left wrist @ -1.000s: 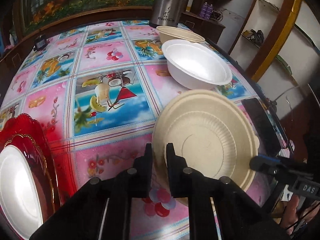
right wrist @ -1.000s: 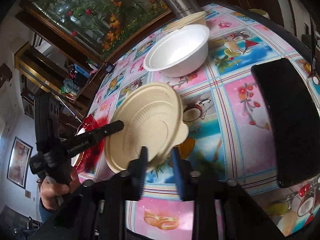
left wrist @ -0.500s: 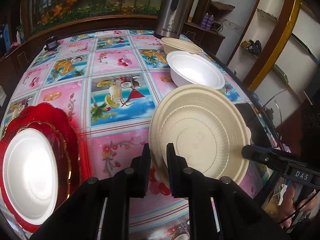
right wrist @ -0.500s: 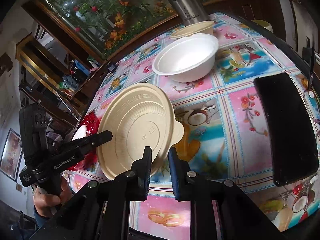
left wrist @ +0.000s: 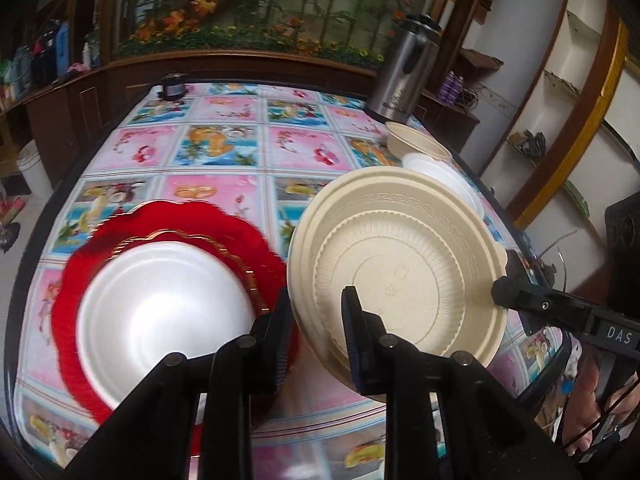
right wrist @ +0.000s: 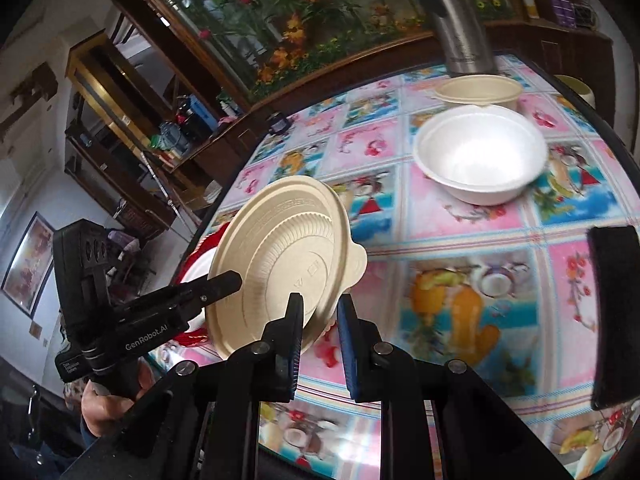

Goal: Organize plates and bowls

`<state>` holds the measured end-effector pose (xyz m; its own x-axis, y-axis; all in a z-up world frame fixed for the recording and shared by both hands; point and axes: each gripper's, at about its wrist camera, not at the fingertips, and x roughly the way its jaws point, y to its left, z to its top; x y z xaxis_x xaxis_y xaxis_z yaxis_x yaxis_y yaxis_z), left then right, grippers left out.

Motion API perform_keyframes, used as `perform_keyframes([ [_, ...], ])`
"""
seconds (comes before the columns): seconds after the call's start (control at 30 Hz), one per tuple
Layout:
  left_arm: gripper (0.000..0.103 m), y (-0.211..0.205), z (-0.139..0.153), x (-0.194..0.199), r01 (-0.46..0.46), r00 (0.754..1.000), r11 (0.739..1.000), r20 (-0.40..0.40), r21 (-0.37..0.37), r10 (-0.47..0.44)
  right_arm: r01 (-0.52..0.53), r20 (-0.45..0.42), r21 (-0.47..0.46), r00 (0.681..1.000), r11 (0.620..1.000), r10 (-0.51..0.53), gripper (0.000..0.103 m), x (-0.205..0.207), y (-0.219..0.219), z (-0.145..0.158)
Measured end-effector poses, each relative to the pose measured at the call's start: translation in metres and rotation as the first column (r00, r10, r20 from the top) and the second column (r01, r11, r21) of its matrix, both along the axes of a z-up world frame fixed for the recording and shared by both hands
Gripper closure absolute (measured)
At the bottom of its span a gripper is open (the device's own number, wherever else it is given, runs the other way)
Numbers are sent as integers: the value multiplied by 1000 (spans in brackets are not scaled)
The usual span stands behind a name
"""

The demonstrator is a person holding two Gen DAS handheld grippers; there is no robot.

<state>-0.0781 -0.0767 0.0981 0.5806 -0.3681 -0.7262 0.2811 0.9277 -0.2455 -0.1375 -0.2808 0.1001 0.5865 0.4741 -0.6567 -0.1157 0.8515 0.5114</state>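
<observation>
Both grippers hold one beige ribbed plate (left wrist: pixel 404 264) by opposite rims, lifted and tilted above the table. My left gripper (left wrist: pixel 316 322) is shut on its near-left rim; my right gripper (right wrist: pixel 319 330) is shut on the other rim of the plate (right wrist: pixel 280 256). The right gripper also shows at the right of the left wrist view (left wrist: pixel 508 292). A red scalloped plate (left wrist: pixel 100 248) with a white plate (left wrist: pixel 160 308) on it lies left of the beige plate. A white bowl (right wrist: pixel 480 160) and a beige bowl (right wrist: pixel 480 90) stand farther back.
A steel thermos (left wrist: pixel 404 76) stands at the table's far right corner. A black phone (right wrist: pixel 616 320) lies near the right edge. A small dark jar (left wrist: pixel 173 86) sits at the far left edge. The floral tablecloth (left wrist: pixel 224 148) covers the table.
Both grippers carried the beige plate up and left, away from the white bowl and toward the red plate stack. The plate now tilts more steeply.
</observation>
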Motion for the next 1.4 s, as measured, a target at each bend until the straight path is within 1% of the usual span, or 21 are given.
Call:
perform_keyframes([
  [0.1,81,29,6,-4,-59,998,998,18,-9,59,-44,4,18,999,999,44,84,12,20,7],
  [0.2,81,57,8,-7,-113,993,994,22,-13,113,-95,-11,50,995,994,96,83,28,44,8],
  [0.37,81,94,7,-11,-187,982,982,19,-25,188,-155,-47,89,986,984,159,83,48,78,1],
  [0.57,81,121,-1,-9,-247,969,969,0,-29,247,-193,-92,103,975,976,203,83,65,110,-13],
  [0.73,81,132,-8,-10,-269,963,962,-14,-38,269,-213,-124,103,967,972,225,83,70,125,-23],
  [0.93,81,138,-17,-8,-282,959,959,-38,-37,281,-221,-155,98,960,970,234,83,76,134,-34],
  [1.2,81,143,-22,-5,-294,955,954,-50,-50,292,-230,-166,81,956,970,241,82,80,142,-40],
  [1.23,79,143,-22,-5,-294,955,954,-50,-49,292,-231,-165,81,956,970,241,82,81,143,-40],
  [1.27,75,143,-23,-5,-295,955,954,-52,-52,292,-230,-166,81,956,970,241,82,81,143,-40],
  [1.3,68,144,-23,-5,-297,954,953,-53,-55,294,-230,-167,84,956,970,241,81,81,143,-40],
  [1.33,65,144,-23,-5,-298,954,953,-51,-57,296,-235,-172,89,954,968,247,81,81,143,-41],
  [1.4,55,145,-21,-6,-304,953,951,-45,-61,301,-236,-175,92,953,967,249,81,82,144,-41],
])
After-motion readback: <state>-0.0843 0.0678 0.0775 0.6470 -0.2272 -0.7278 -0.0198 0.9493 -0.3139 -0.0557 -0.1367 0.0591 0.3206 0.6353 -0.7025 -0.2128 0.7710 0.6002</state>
